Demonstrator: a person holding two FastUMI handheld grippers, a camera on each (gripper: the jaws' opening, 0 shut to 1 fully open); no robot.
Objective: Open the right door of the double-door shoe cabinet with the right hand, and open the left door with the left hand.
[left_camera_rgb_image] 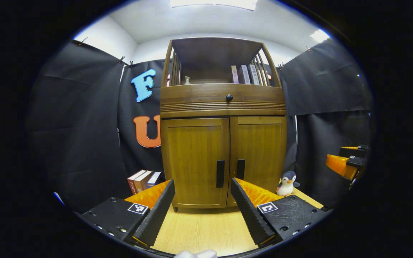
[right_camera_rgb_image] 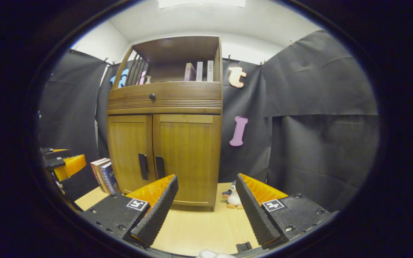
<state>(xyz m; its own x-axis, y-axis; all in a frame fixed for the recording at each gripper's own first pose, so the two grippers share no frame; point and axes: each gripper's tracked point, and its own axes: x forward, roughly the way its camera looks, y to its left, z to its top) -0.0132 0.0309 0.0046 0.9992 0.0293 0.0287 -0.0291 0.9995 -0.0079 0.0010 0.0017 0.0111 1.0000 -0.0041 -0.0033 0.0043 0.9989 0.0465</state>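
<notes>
Both doors of the shoe cabinet [left_camera_rgb_image: 223, 122] are shut right now. In the left gripper view the left gripper [left_camera_rgb_image: 203, 209] sits back from the cabinet with its jaws spread wide and nothing between them. The left door [left_camera_rgb_image: 195, 161] is straight ahead past the jaws, and its dark handle [left_camera_rgb_image: 220, 173] shows in the gap between them. The right door [left_camera_rgb_image: 260, 154] is just beyond the jaw on the right side, and a little penguin toy [left_camera_rgb_image: 287, 183] stands past that same jaw on the floor.

In the right gripper view the right gripper [right_camera_rgb_image: 206, 211] is also wide open and holding nothing, well apart from the cabinet, which sits ahead and off to the left of the jaws. The other gripper shows at the far edge (left side here). Some books [right_camera_rgb_image: 103, 175] stand beside the cabinet.
</notes>
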